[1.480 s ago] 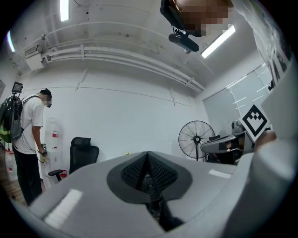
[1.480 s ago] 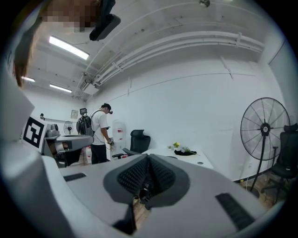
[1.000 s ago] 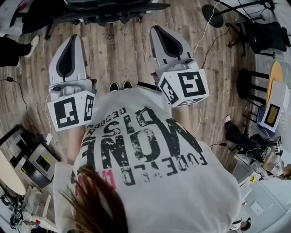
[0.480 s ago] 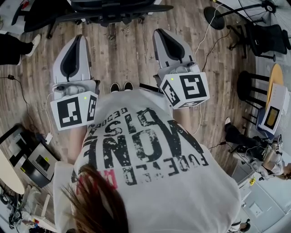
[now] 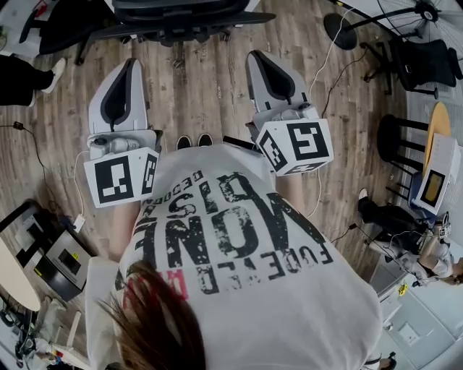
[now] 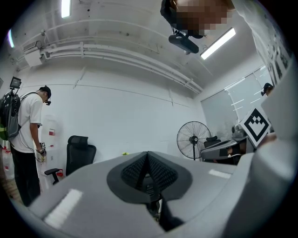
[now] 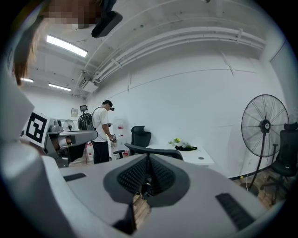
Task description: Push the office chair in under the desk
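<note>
Head view | left gripper (image 5: 129, 69) fingers together, empty | right gripper (image 5: 257, 61) fingers together, empty | office chair (image 5: 181, 11) ahead, untouched

Ahead, beyond left gripper (image 5: 130, 66) and right gripper (image 5: 257, 58), side by side and apart: chair (image 5: 181, 18). Behind chair, desk (image 7: 195, 155), against wall. Right of desk, fan (image 7: 264, 125). Left of chair, person (image 7: 102, 132), standing near wall. Between the grippers, bare floor (image 5: 202, 87).

Black office chair (image 5: 181, 13), brown wood-grain floor (image 5: 206, 87), white desk (image 7: 198, 158); grey left gripper (image 5: 131, 65) and right gripper (image 5: 255, 56) carry black-and-white square markers.
</note>
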Demonstrator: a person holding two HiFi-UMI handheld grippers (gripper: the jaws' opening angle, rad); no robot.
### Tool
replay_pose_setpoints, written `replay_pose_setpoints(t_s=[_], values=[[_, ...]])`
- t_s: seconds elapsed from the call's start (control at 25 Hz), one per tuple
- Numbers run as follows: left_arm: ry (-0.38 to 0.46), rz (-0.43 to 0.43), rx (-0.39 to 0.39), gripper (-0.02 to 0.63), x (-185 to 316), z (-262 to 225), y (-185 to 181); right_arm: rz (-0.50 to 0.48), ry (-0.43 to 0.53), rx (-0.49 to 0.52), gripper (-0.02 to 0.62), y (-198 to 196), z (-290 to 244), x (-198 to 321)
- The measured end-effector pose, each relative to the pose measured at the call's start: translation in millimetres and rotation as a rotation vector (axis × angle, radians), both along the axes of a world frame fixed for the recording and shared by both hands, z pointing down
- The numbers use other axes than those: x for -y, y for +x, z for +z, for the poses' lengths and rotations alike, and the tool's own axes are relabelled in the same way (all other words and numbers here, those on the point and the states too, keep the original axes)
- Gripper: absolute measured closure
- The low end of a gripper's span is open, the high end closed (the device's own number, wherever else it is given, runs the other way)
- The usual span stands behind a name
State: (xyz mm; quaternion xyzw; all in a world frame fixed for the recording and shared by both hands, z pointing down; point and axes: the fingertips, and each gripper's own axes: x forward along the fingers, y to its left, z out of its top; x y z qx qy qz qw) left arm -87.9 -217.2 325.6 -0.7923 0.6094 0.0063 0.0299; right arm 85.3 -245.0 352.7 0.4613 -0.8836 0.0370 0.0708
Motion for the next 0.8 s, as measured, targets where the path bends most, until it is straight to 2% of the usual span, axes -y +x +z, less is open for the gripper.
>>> replay_pose_setpoints(t_s=[0.8], values=[[0.011,0.001,0.001,0.594,2.5,-2.1,-1.6,0.010,0.014,-0.020,0.571,3.1,-0.5,1.2]])
